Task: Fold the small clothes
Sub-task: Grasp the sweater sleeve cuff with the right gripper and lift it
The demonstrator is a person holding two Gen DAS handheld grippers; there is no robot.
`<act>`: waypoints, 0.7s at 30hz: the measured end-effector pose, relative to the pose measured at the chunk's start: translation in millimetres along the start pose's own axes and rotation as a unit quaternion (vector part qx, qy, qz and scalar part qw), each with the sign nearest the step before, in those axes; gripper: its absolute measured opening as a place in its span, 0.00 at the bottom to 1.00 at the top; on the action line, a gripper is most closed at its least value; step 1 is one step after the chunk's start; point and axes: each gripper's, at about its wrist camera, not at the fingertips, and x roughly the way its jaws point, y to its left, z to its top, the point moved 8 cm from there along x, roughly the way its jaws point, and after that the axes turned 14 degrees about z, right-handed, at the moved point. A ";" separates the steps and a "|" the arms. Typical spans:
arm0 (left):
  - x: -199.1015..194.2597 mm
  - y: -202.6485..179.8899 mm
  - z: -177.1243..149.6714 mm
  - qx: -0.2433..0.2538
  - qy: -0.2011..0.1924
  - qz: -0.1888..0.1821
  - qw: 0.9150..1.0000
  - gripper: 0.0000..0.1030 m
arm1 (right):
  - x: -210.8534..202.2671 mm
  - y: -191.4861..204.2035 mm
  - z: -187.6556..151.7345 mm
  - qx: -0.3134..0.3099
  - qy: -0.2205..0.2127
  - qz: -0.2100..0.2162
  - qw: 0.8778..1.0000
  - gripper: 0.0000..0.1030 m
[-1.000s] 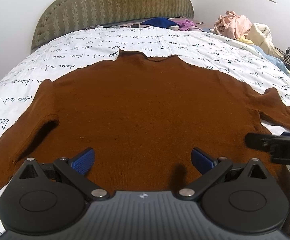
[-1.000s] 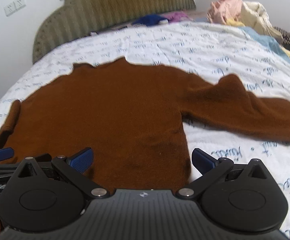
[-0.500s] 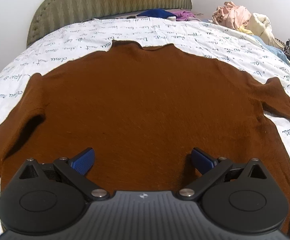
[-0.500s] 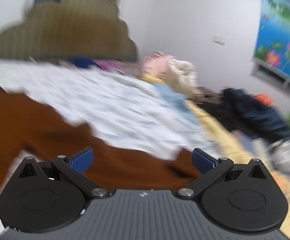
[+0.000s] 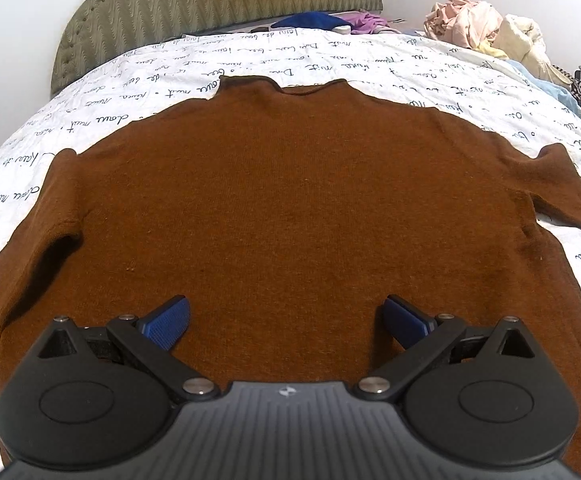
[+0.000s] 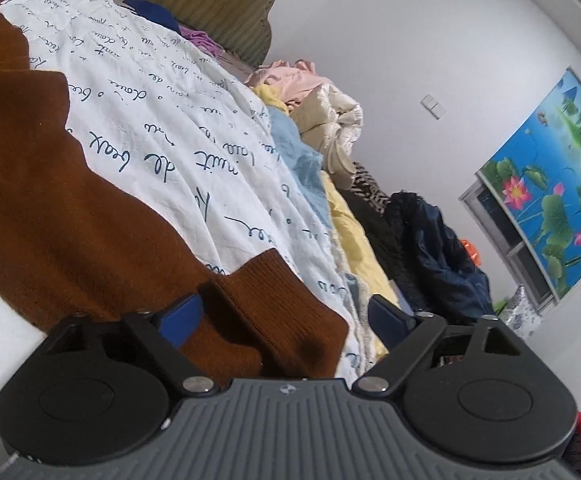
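The right tongs (image 6: 284, 318) have swung off the sweater's body to its right sleeve cuff (image 6: 290, 312), closing with the cuff between them but not yet pinched, while the left tongs (image 5: 284, 322) hover spread and empty over the brown sweater (image 5: 290, 208) lying flat on the bed (image 5: 370, 56).

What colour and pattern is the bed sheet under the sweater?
White with dark handwritten-style script across the bed sheet; clearest in the right wrist view.
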 end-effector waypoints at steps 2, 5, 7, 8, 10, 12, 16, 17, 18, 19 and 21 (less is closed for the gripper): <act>1.3 0.4 0.2 -0.001 0.001 -0.001 1.000 1.00 | 5.3 -1.4 -2.7 0.016 0.002 0.009 1.000 0.55; 1.2 0.6 0.2 0.000 0.001 -0.002 1.000 1.00 | 10.6 -9.5 -5.9 0.058 0.012 0.031 0.998 0.29; 1.2 1.4 0.2 0.000 0.001 -0.002 1.000 1.00 | 8.8 -16.8 -8.5 0.095 0.004 0.047 0.994 0.12; 1.0 0.7 0.1 0.000 0.001 -0.002 1.000 1.00 | 6.8 -20.7 -9.6 0.112 0.000 0.051 0.992 0.08; 1.1 1.7 1.0 -0.002 0.002 -0.003 1.000 1.00 | 0.2 -30.6 -12.0 0.169 -0.018 0.079 0.982 0.07; 0.5 3.2 1.8 -0.004 0.002 -0.004 1.000 1.00 | -8.7 -43.9 -13.8 0.239 -0.040 0.113 0.964 0.07; -0.4 8.2 2.3 -0.012 0.009 -0.012 1.000 1.00 | -24.8 -59.1 -8.7 0.340 -0.078 0.181 0.919 0.07; -0.7 10.1 2.4 -0.015 0.009 -0.012 1.000 1.00 | -27.7 -59.6 -6.2 0.350 -0.085 0.190 0.913 0.07; -1.3 11.9 2.5 -0.016 0.008 -0.013 1.000 1.00 | -30.7 -60.2 -3.1 0.363 -0.092 0.202 0.905 0.07; -1.9 13.6 2.6 -0.016 0.007 -0.012 1.000 1.00 | -33.8 -60.7 0.8 0.380 -0.102 0.220 0.893 0.07; -2.8 17.5 3.5 -0.015 0.004 -0.009 1.000 1.00 | -40.6 -60.5 13.0 0.413 -0.124 0.256 0.865 0.07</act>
